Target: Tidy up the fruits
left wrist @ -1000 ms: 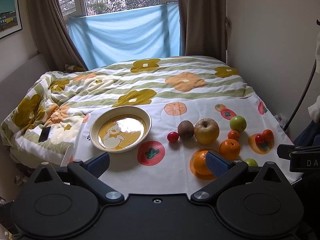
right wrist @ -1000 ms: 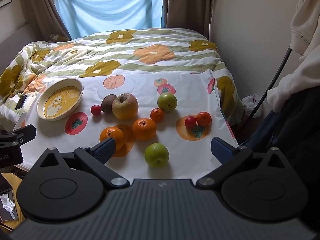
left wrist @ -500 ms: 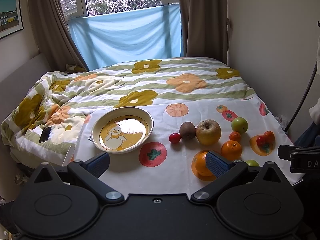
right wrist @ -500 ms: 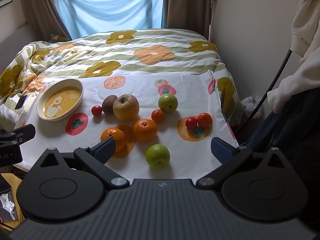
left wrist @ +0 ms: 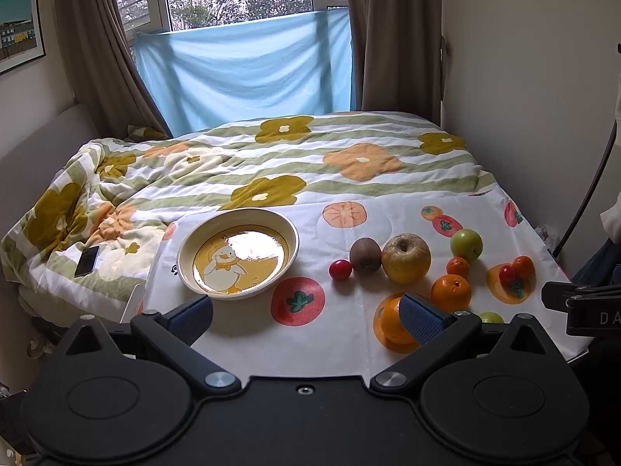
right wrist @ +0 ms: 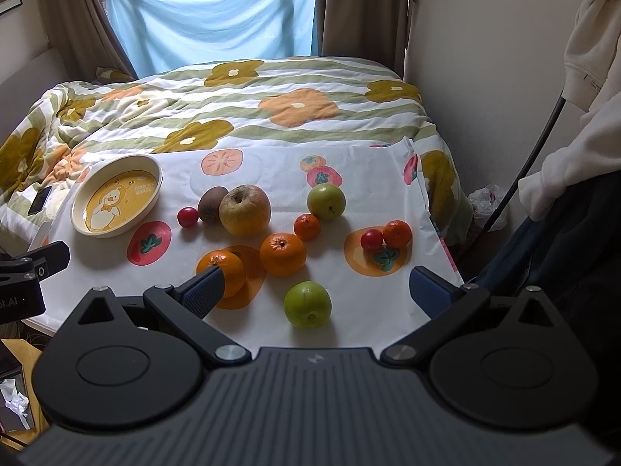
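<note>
Fruit lies loose on a white fruit-print cloth (right wrist: 271, 178): a yellow apple (right wrist: 244, 210), a kiwi (right wrist: 211, 204), a cherry tomato (right wrist: 188, 217), two big oranges (right wrist: 282, 253) (right wrist: 223, 270), two green apples (right wrist: 326, 202) (right wrist: 307, 304), a small mandarin (right wrist: 307, 226), and a tomato beside a mandarin (right wrist: 397, 233). An empty yellow duck bowl (left wrist: 237, 258) sits left of them. My left gripper (left wrist: 306, 312) is open, low over the cloth's front. My right gripper (right wrist: 316, 291) is open, with the near green apple between its fingers' line, untouched.
The cloth covers the foot of a bed with a flowered quilt (left wrist: 271, 163). A phone (left wrist: 87, 260) lies on the quilt at left. A wall runs along the right, with a white garment (right wrist: 582, 58) and a dark cable (right wrist: 531, 155) hanging there.
Both grippers have crept forward and slightly up; the fruit sits a little lower in each view. Nothing on the cloth has moved, and both stay open.
</note>
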The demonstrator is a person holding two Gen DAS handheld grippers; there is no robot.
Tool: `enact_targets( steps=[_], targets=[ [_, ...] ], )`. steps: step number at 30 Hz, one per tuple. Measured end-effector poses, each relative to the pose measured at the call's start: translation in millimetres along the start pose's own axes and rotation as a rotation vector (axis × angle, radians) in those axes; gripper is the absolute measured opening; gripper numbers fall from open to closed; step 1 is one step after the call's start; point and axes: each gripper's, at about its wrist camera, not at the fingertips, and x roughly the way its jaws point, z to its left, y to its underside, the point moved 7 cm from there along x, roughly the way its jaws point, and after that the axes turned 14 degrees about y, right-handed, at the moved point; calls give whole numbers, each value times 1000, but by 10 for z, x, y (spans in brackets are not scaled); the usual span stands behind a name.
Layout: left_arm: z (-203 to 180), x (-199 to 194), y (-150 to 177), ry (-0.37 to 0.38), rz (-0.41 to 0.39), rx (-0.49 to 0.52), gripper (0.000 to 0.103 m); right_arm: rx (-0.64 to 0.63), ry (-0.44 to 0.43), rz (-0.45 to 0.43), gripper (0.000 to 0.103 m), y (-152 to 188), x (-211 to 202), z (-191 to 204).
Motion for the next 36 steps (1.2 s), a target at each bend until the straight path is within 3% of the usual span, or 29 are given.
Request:
enact_targets(
  steps=[26,36],
  targets=[
    [-23,95,-92,12,-5,43,103,-3,2,8,103,-20,3,19],
    [-177,447,-36,126,24,179,103,1,19,49,103,119,340,55]
  ],
)
